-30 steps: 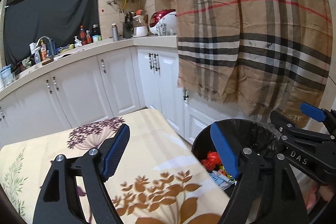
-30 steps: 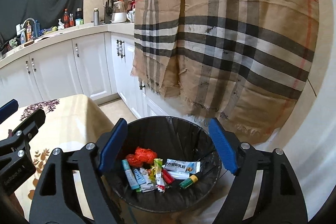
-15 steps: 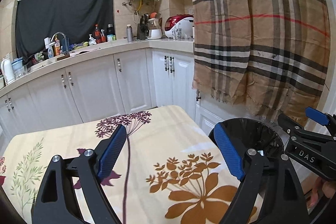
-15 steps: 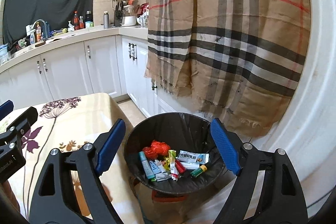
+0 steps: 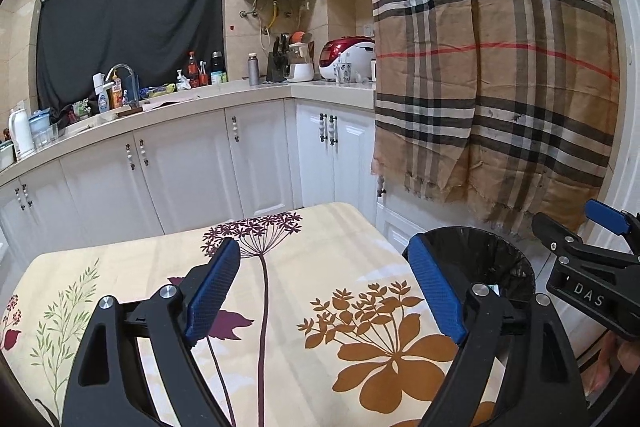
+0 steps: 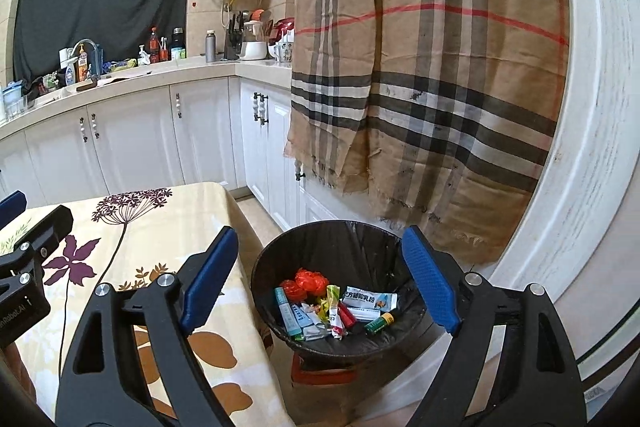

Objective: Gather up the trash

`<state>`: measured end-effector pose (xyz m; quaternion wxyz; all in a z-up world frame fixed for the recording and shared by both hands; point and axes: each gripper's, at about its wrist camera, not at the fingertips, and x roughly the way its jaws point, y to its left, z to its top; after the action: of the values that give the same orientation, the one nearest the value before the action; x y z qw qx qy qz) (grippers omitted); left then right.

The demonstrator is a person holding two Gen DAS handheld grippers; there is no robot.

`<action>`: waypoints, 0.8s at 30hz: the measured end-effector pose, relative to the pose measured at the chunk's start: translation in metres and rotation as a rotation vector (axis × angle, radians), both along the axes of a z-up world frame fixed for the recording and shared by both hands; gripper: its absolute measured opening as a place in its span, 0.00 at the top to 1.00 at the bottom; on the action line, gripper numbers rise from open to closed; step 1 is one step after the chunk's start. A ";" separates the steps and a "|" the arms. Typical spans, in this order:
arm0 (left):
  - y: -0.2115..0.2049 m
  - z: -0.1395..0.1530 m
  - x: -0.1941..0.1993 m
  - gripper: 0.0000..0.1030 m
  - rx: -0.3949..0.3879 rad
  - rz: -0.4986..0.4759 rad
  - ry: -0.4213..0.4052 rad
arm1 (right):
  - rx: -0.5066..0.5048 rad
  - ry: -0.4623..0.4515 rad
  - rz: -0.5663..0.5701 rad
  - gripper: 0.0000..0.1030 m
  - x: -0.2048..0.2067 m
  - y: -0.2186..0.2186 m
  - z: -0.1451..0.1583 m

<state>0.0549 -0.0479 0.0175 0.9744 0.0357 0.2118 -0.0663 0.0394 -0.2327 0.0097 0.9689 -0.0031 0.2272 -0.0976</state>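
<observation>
Your right claw (image 6: 318, 277) and left claw (image 5: 326, 285) gape empty; trash (image 6: 334, 307) lies in the bin (image 6: 276, 259) below the right claw, none visible on the table (image 5: 120, 267).

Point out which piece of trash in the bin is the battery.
The small green-and-gold cylinder lying at the right of the pile in the bin, below the white box; everything else is wrappers or packets.
</observation>
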 end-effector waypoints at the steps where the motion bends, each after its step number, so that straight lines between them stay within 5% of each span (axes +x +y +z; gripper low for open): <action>1: 0.000 0.000 0.000 0.19 -0.004 -0.001 0.000 | 0.000 0.001 0.001 0.20 0.000 0.000 0.000; 24: -0.007 0.000 0.009 0.19 -0.017 -0.012 0.011 | 0.005 -0.002 -0.016 0.20 0.001 -0.008 0.001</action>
<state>0.0638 -0.0546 0.0180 0.9730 0.0283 0.2166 -0.0741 0.0406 -0.2404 0.0108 0.9683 0.0012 0.2266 -0.1048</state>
